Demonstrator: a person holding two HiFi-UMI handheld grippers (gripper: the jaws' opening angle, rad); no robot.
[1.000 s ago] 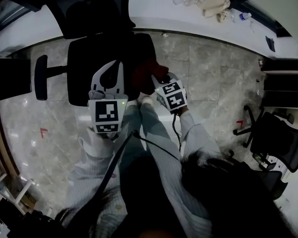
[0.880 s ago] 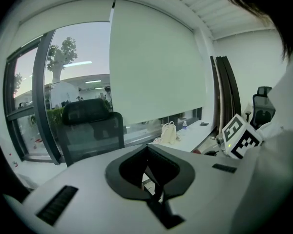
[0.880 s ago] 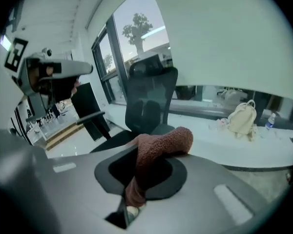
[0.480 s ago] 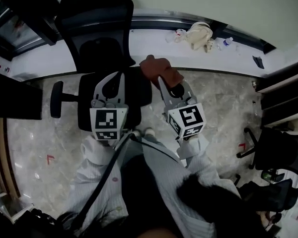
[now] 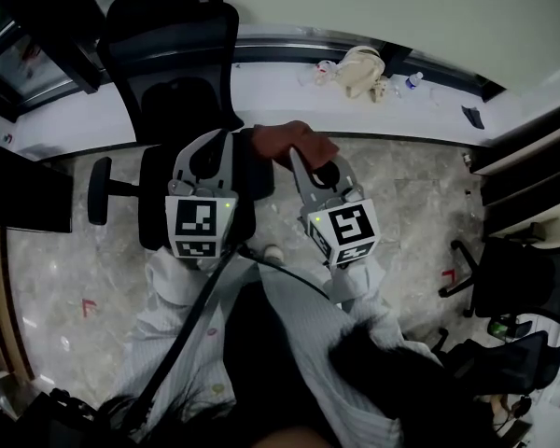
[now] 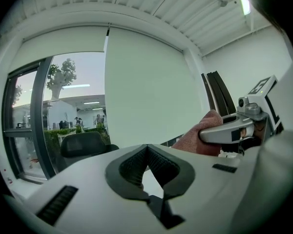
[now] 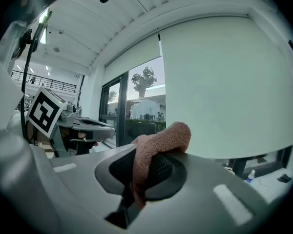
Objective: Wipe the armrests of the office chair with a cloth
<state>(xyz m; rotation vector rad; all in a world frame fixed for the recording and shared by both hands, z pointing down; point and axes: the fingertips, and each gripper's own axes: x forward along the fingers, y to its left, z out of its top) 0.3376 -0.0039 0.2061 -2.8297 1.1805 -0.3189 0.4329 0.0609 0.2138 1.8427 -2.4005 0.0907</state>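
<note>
Okay, my right gripper [image 5: 301, 154] has come up since a second ago, jaws clamped on the reddish cloth [image 5: 294, 138]. The cloth is now in the air over the office chair [image 5: 173, 54], off its surfaces. My left gripper [image 5: 211, 146] rose alongside, jaws closed together on nothing. Both gripper views face the window blind, not the chair. The left-side armrest [image 5: 98, 189] sits bare, well apart from the cloth. So wiping looks paused; that armrest is probably next.

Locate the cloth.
In the head view's middle, the cloth is clamped in the right claw, over the office chair, beside the left claw.
</note>
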